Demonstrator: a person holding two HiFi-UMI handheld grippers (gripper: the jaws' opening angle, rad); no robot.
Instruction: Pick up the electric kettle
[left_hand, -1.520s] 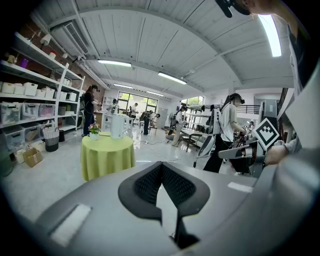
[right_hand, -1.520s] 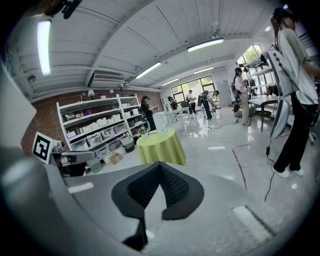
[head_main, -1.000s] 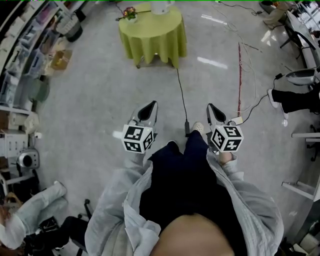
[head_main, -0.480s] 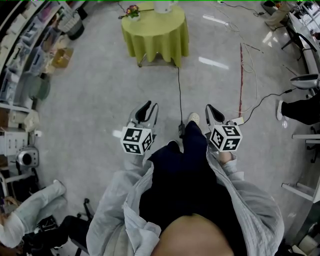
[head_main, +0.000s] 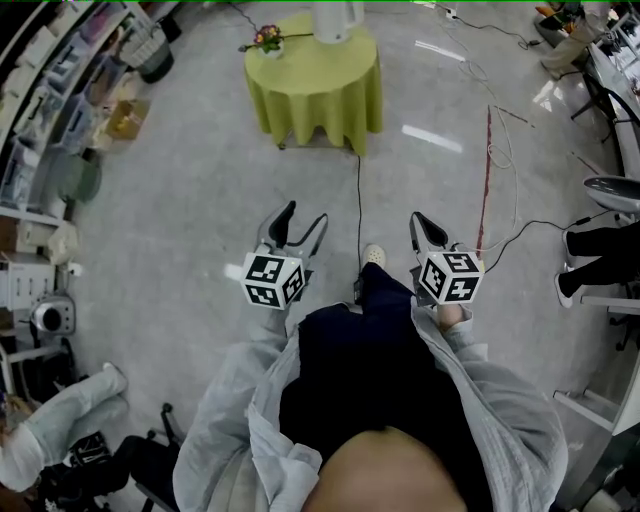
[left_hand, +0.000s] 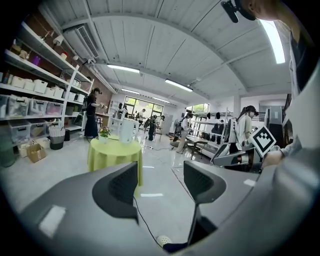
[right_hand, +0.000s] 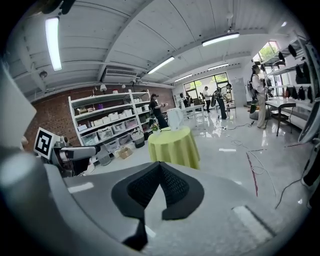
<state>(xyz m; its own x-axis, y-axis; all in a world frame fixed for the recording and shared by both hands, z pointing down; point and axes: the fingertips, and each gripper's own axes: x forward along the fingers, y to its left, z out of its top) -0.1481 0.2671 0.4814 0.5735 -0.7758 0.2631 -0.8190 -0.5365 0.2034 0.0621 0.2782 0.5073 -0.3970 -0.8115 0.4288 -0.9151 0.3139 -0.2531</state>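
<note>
Jaws opening with nothing between them on the left gripper (left_hand: 160, 182), shut together on the right gripper (right_hand: 160, 187), both well short of the green-draped table (head_main: 315, 85) bearing the white electric kettle (head_main: 335, 18) beside seemingly a small flower pot (head_main: 266, 40).

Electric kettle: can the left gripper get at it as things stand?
Probably not yet. The electric kettle stands on the green table, well ahead of the left gripper across the floor. Nothing seems to block the way; only the gap does. Its fingers are opening, nothing between them.
</note>
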